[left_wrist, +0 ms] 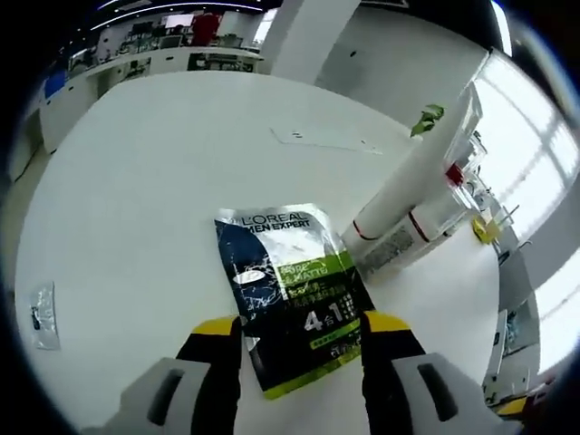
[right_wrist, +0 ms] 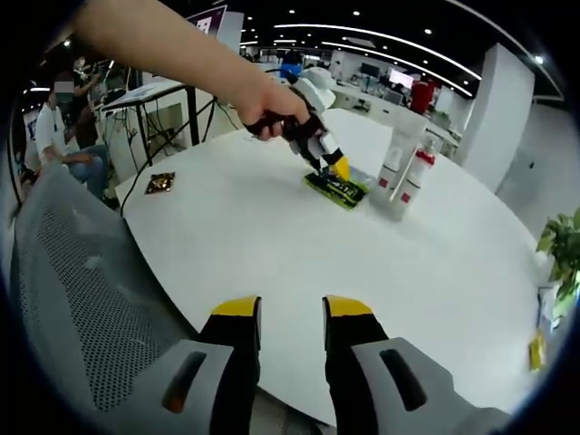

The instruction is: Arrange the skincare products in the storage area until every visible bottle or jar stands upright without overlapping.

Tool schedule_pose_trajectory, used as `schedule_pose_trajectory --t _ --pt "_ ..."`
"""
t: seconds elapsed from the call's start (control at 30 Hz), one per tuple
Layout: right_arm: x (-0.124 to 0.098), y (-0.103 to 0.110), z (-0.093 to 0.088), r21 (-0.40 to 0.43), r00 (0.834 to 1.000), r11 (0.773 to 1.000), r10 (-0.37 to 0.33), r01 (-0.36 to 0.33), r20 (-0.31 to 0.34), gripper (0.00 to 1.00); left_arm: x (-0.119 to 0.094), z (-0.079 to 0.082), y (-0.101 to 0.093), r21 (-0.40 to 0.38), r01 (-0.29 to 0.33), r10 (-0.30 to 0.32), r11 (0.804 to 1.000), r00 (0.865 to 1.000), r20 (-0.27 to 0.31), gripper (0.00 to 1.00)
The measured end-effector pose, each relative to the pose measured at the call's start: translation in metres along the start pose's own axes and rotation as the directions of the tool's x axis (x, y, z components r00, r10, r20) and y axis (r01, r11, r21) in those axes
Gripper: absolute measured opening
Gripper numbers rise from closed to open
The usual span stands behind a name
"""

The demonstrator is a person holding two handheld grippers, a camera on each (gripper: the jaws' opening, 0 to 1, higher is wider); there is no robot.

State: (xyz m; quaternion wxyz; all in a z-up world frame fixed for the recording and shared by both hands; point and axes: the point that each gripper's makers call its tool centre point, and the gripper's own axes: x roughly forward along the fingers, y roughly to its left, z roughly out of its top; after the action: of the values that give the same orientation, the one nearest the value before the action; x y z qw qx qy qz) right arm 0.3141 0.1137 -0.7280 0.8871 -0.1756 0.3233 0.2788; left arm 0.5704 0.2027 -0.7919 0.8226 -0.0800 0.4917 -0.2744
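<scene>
Two white tubes already upright, side by side on round white table. L'Oréal Men Expert sachet lying flat just beside them. Left gripper spread astride sachet. Right gripper parted, empty, well apart. Sachet left to stand, probably.

The round white bench carries a dark sachet, two upright white tubes, and a small brown packet.
</scene>
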Motion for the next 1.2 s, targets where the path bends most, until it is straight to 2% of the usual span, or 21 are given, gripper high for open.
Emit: schedule_pose_trajectory --t 0.13,0.23,0.33,0.5,0.57,0.67,0.77,0.87,0.97,1.07,1.1,1.2 --pt "0.0 0.0 0.0 -0.003 1.0 1.0 -0.001 0.001 -0.001 0.24 -0.001 -0.003 -0.003 0.003 0.01 -0.01 1.0 1.0 -0.008 0.54" --pt "0.0 0.0 0.0 -0.002 1.0 1.0 -0.002 0.002 -0.002 0.24 -0.008 0.0 0.0 0.015 0.003 -0.003 1.0 1.0 0.011 0.56" --pt "0.0 0.0 0.0 -0.003 1.0 1.0 -0.002 0.002 -0.002 0.24 -0.019 0.002 -0.001 0.03 0.03 -0.031 0.999 0.999 0.028 0.54" --pt "0.0 0.0 0.001 -0.007 1.0 1.0 -0.003 0.003 0.001 0.24 -0.049 -0.002 0.001 0.081 0.061 -0.067 0.995 0.996 0.066 0.54" --pt "0.0 -0.001 0.001 -0.008 1.0 1.0 -0.005 0.005 0.005 0.24 -0.071 -0.01 0.003 0.103 0.071 -0.08 0.992 0.993 0.082 0.54" --pt "-0.001 0.0 0.002 -0.009 1.0 1.0 -0.005 0.005 0.007 0.24 -0.092 -0.023 0.006 0.135 0.075 -0.087 0.988 0.992 0.087 0.54" --pt "-0.001 0.0 0.003 -0.015 1.0 1.0 -0.006 0.006 0.011 0.24 -0.119 -0.045 0.011 0.155 0.076 -0.087 0.985 0.994 0.067 0.54" --pt "-0.002 0.0 0.003 -0.018 1.0 1.0 -0.008 0.008 0.012 0.24 -0.14 -0.064 0.017 0.171 0.044 -0.054 0.984 0.997 0.053 0.57" --pt "-0.002 0.0 0.004 -0.023 1.0 1.0 -0.009 0.01 0.014 0.24 -0.162 -0.097 0.033 0.227 -0.021 0.019 0.974 1.0 0.008 0.6" --pt "-0.002 0.001 0.004 -0.03 1.0 0.999 -0.009 0.01 0.017 0.24 -0.177 -0.132 0.056 0.269 -0.098 0.111 0.958 0.993 -0.035 0.6" --pt "-0.002 0.001 0.004 -0.031 1.0 0.999 -0.007 0.008 0.017 0.24 -0.183 -0.147 0.064 0.262 -0.123 0.141 0.957 0.989 -0.05 0.61" --pt "-0.002 0.002 0.005 -0.038 1.0 0.999 -0.003 0.003 0.019 0.24 -0.191 -0.171 0.072 0.244 -0.149 0.168 0.958 0.984 -0.058 0.64"
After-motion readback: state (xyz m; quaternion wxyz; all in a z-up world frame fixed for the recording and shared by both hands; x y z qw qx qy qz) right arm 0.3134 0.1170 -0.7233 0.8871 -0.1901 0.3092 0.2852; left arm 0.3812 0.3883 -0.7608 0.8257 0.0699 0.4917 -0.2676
